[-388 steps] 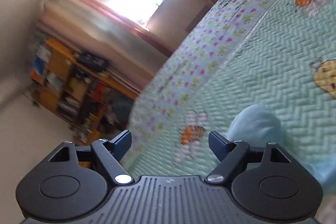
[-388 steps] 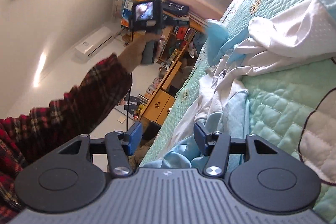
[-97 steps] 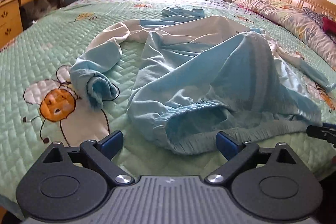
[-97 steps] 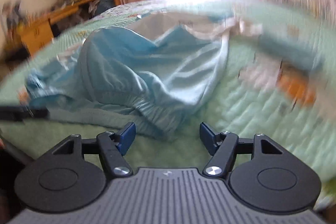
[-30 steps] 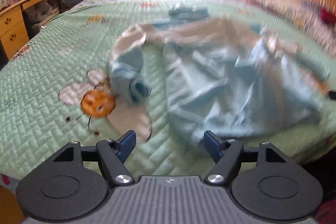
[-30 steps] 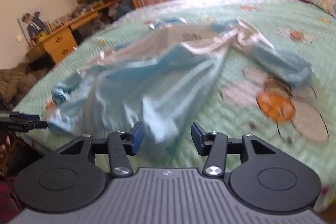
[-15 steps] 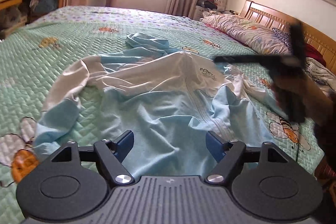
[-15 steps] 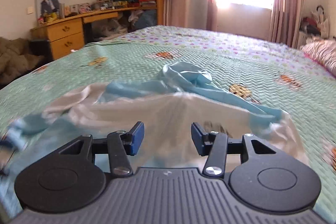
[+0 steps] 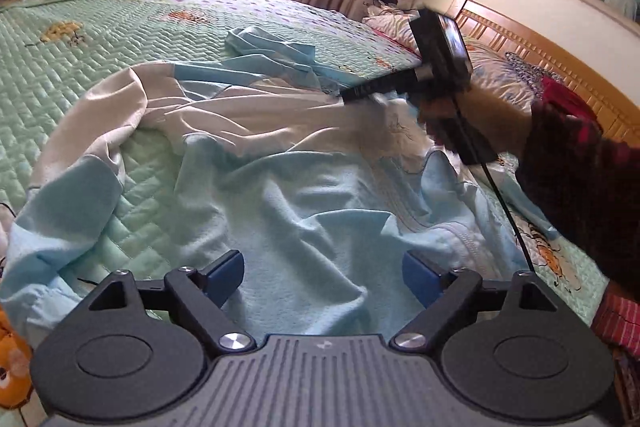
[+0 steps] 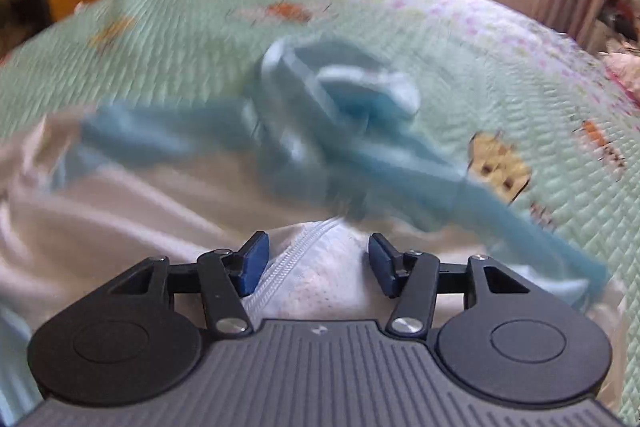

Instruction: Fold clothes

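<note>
the light blue and white jacket point(image 9: 288, 187) is seen spread rumpled across the green quilted bedspread point(image 9: 80, 39), its white upper part and blue hood point(image 10: 340, 95) toward the far side. the left gripper point(image 9: 323, 273) is held over the blue lower panel, jaws just widened, nothing grasped. the right gripper point(image 10: 318, 259) is poised over the white zippered part, jaws just opened a little, released; the zipper point(image 10: 296, 251) is framed between the pads, untouched.

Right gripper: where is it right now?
In the left wrist view the right gripper reaches in from the right, over the white upper part of the jacket, near its blue hood, towards the headboard side of the bed.
</note>
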Action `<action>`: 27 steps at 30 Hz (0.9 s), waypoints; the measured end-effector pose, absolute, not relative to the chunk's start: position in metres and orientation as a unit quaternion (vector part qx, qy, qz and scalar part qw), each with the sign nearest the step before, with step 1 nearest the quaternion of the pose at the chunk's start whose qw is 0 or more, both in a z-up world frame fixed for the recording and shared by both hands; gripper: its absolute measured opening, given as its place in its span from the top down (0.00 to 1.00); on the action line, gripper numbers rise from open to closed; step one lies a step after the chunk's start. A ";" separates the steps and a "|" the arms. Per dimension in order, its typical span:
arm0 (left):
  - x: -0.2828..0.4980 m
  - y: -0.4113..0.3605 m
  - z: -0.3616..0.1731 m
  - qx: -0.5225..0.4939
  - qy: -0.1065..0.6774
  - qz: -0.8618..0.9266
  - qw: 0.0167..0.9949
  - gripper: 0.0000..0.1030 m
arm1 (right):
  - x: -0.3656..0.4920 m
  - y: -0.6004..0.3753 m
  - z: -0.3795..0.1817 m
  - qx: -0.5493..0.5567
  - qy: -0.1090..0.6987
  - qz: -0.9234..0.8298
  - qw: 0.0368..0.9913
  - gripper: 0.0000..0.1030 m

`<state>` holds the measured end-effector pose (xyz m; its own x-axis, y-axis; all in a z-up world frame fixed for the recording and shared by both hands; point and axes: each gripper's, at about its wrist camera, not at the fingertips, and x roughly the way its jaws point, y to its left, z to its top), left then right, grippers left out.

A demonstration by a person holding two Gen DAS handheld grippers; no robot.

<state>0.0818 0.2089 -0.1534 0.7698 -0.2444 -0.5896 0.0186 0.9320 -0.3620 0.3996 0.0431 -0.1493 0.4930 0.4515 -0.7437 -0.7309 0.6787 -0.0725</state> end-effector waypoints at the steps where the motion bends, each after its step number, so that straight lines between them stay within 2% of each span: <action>1: 0.084 0.211 -0.155 -0.172 0.332 -0.074 0.924 0.14 | 0.394 0.039 -0.153 -0.193 0.353 0.355 0.844 0.44; 8: 0.093 0.222 -0.161 -0.190 0.334 -0.083 0.920 0.13 | 0.396 0.029 -0.145 -0.136 0.334 0.363 0.859 0.45; 12: 0.092 0.222 -0.164 -0.201 0.332 -0.085 0.918 0.12 | 0.408 0.045 -0.134 -0.158 0.315 0.343 0.871 0.45; 16: 0.091 0.220 -0.166 -0.196 0.334 -0.087 0.918 0.11 | 0.425 0.062 -0.151 -0.202 0.330 0.335 0.859 0.58; 21: 0.091 0.223 -0.166 -0.203 0.333 -0.090 0.916 0.10 | 0.426 0.062 -0.164 -0.230 0.326 0.342 0.851 0.64; 23: 0.092 0.224 -0.167 -0.207 0.333 -0.090 0.915 0.09 | 0.421 0.065 -0.164 -0.248 0.318 0.347 0.847 0.75; 27: 0.093 0.222 -0.167 -0.202 0.333 -0.090 0.917 0.09 | 0.412 0.073 -0.162 -0.274 0.310 0.349 0.841 0.84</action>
